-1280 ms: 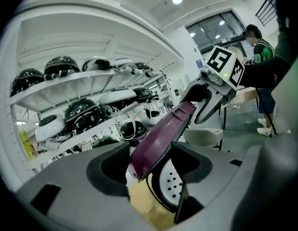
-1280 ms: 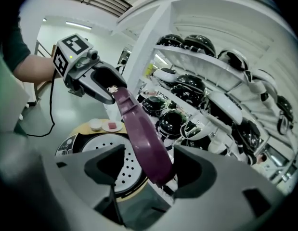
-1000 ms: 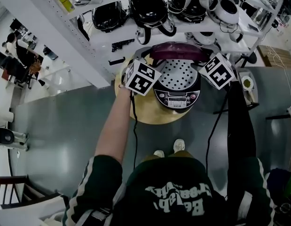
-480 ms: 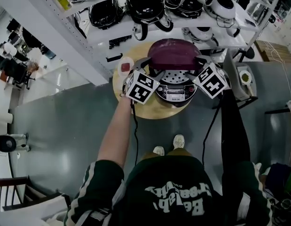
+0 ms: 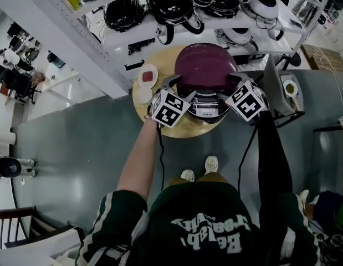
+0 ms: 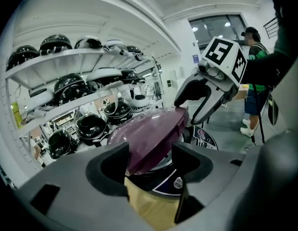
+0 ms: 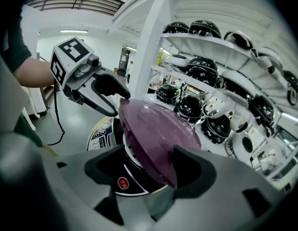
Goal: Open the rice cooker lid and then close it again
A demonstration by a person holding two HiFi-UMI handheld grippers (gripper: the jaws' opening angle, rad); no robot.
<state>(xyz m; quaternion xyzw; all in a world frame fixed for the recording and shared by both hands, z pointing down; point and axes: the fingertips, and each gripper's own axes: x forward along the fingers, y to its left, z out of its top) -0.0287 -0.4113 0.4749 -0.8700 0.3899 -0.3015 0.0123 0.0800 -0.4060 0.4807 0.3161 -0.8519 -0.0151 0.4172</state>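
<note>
A black rice cooker (image 5: 209,111) stands on a round wooden table (image 5: 177,131). Its purple lid (image 5: 205,65) is tilted low over the pot, with a gap still showing at the front. My left gripper (image 5: 179,85) is at the lid's left rim and my right gripper (image 5: 233,82) at its right rim. In the left gripper view the lid (image 6: 149,134) passes between my wide jaws (image 6: 149,160); the right gripper (image 6: 194,107) shows opposite. In the right gripper view the lid's edge (image 7: 158,129) likewise lies between wide jaws (image 7: 149,170), nearer the right one.
White shelves (image 5: 160,43) full of black and white helmets rise just behind the table. A small red dish (image 5: 148,75) and a white disc (image 5: 142,95) sit on the table's left. A stand with a small tray (image 5: 290,87) is at the right. My shoes (image 5: 211,163) are near the table.
The lid has swung down from upright to nearly flat over the pot, hiding the perforated inner plate. Both grippers came down with it.
</note>
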